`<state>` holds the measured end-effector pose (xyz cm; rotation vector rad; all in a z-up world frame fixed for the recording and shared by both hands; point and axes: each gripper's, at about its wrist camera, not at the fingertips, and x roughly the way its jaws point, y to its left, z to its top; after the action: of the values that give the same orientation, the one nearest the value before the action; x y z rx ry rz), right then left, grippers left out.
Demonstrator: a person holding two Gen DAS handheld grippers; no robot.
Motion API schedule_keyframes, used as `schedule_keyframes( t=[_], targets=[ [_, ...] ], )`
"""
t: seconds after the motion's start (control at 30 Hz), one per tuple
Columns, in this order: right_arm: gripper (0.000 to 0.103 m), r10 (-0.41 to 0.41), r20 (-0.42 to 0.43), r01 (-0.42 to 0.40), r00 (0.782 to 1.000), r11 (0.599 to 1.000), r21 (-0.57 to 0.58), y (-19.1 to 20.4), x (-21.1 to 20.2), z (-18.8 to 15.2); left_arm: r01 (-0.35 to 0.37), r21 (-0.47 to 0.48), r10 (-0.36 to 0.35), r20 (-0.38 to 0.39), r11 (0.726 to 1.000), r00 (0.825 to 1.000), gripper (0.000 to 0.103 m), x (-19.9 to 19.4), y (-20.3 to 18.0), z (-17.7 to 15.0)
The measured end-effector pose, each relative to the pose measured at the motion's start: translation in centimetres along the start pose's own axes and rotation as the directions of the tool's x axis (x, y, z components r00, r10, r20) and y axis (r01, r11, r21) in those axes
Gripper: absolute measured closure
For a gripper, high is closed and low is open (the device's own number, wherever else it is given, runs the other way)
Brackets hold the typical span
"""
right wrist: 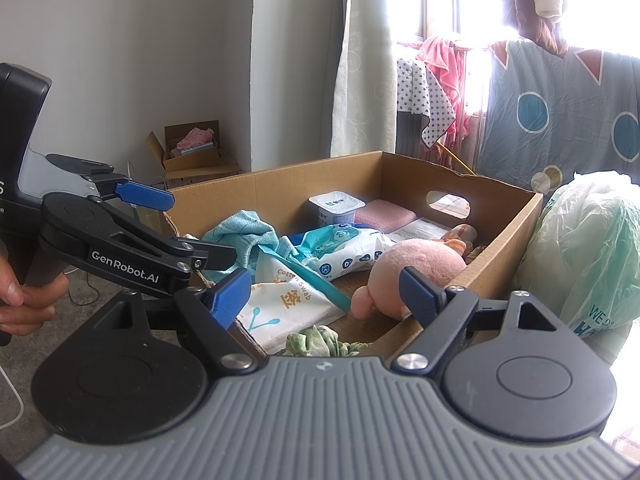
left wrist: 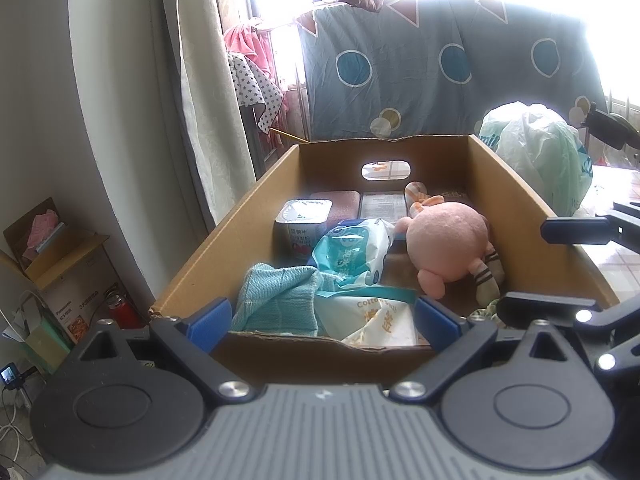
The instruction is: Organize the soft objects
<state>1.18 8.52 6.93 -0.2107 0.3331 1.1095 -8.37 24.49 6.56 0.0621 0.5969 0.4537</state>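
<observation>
An open brown cardboard box (left wrist: 248,216) holds the soft things. A round pink plush toy with striped legs (left wrist: 444,248) lies against the box's right wall. Beside it sits a crumpled teal-and-white wet-wipe pack (left wrist: 352,252), with a folded teal knitted cloth (left wrist: 276,300) at the near left and a white cotton-swab packet (left wrist: 384,320) by the near wall. A white foil-topped yogurt cup (left wrist: 304,224) and a flat mauve sponge pad (right wrist: 384,212) stand toward the far wall.

The left gripper (left wrist: 324,316) hovers at the near rim, jaws spread wide with nothing between them. The right gripper (right wrist: 324,292) is likewise released and empty, just beside the plush.

A pale green plastic bag (right wrist: 580,248) bulges outside the box. A blue dotted quilt (left wrist: 440,64) hangs before a bright window, cream curtains (left wrist: 192,80) alongside.
</observation>
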Motion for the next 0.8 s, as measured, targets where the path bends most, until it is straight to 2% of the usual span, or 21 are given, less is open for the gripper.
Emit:
schedule_keyframes(
  t=[0.8],
  targets=[
    [0.021,0.001,0.0,-0.001,1.0,1.0,0.002,0.0,0.02,0.03,0.0,0.002,0.0,-0.008,1.0,1.0,0.005,0.05,-0.03,-0.11]
  ],
)
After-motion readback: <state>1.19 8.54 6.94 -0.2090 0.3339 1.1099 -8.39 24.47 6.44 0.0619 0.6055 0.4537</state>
